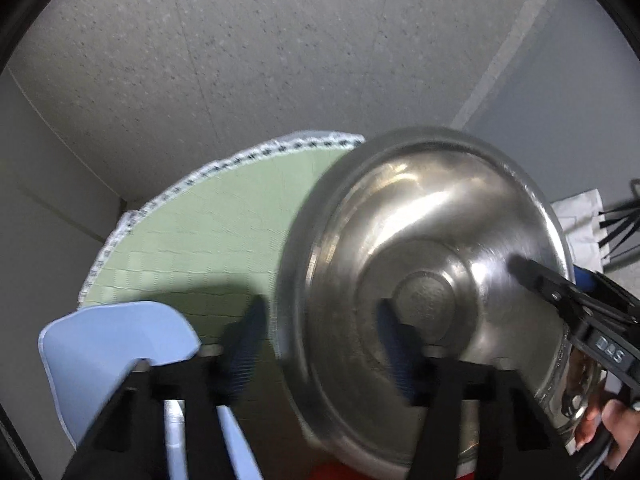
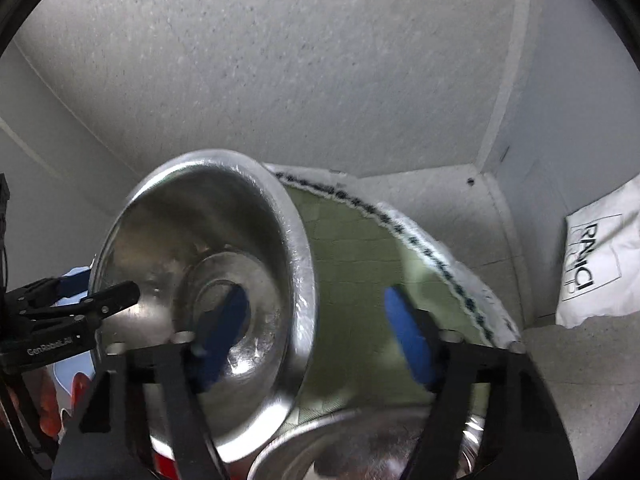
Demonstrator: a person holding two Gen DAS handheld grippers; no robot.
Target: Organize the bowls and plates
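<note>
A steel bowl [image 1: 432, 280] is tilted on its side, hollow facing the cameras, above a round green mat [image 1: 224, 232] with a white patterned border. My left gripper [image 1: 320, 356] is open; its jaws straddle the bowl's left rim. My right gripper [image 2: 316, 336] is open too, its jaws astride the same bowl's [image 2: 208, 288] right rim. The right gripper's fingers [image 1: 532, 272] show at the bowl's right side in the left wrist view. A pale blue plate [image 1: 116, 344] stands at lower left there. A second steel bowl's rim [image 2: 360, 444] lies below in the right wrist view.
Speckled grey floor [image 1: 240, 60] lies beyond the mat [image 2: 360, 248]. A white bag with black lettering [image 2: 600, 264] rests at the right. White walls close in at left. Something red [image 1: 332, 472] shows under the bowl. The other gripper's fingers [image 2: 116, 296] enter from the left.
</note>
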